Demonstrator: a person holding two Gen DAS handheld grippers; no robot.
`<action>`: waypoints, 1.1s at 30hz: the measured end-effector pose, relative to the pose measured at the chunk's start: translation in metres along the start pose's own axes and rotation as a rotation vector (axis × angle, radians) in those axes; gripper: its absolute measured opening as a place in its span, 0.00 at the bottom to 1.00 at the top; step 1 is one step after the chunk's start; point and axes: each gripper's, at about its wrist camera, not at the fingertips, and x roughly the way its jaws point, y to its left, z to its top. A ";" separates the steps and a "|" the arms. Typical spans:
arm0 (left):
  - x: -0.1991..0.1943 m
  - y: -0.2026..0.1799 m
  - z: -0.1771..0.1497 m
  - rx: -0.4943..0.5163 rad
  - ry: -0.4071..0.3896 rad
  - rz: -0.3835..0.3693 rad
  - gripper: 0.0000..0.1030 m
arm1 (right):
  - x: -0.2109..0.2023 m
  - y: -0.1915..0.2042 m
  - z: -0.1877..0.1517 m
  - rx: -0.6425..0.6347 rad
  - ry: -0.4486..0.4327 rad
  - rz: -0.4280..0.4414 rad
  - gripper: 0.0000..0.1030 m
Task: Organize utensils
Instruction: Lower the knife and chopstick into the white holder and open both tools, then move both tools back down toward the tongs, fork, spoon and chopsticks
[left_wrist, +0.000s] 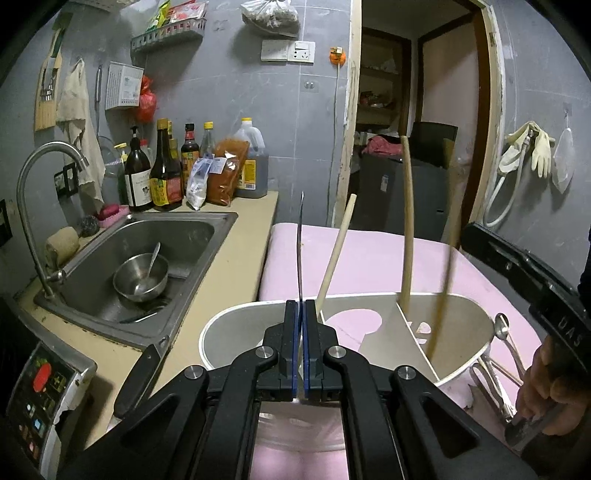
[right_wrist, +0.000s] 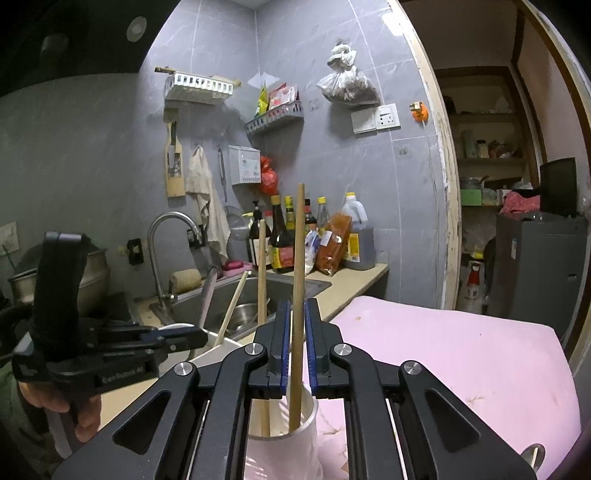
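The left gripper (left_wrist: 303, 332) is clenching its blue pads on a knife blade (left_wrist: 301, 240), which is standing edge-on and pointing up, just above the near rim of the white utensil holder (left_wrist: 221, 325). The right gripper (right_wrist: 297, 332) is standing slightly parted around an upright wooden chopstick (right_wrist: 297, 288); a sliver of gap is showing on either side of the stick, so the pads are not pressing it, and its lower end is already resting inside the holder.

Two more chopsticks are leaning in the holder, one upright (left_wrist: 406, 221) by the divider and one tilting left (left_wrist: 334, 258). The holder is sitting on a pink mat (left_wrist: 369, 258), with a metal spoon (left_wrist: 502, 328) and other steel utensils lying just beside its right wall. Further left, a steel bowl (left_wrist: 140, 280) is waiting in the sink (left_wrist: 207, 229).

The step in hand looks to be dropping the chopstick into its compartment while the knife is waiting its turn. Next, the right gripper is likely needing to back off straight without tipping the stick, and the left one is needing to lower the blade into a free compartment, clear of the chopsticks.
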 end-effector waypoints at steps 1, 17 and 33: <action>-0.002 -0.001 0.000 -0.001 -0.003 0.001 0.01 | -0.001 0.000 -0.001 0.002 0.000 0.001 0.12; -0.053 -0.037 0.022 -0.059 -0.209 -0.078 0.56 | -0.065 -0.018 0.016 0.005 -0.131 -0.111 0.51; -0.061 -0.124 0.009 -0.043 -0.262 -0.198 0.95 | -0.172 -0.073 0.006 0.007 -0.227 -0.375 1.00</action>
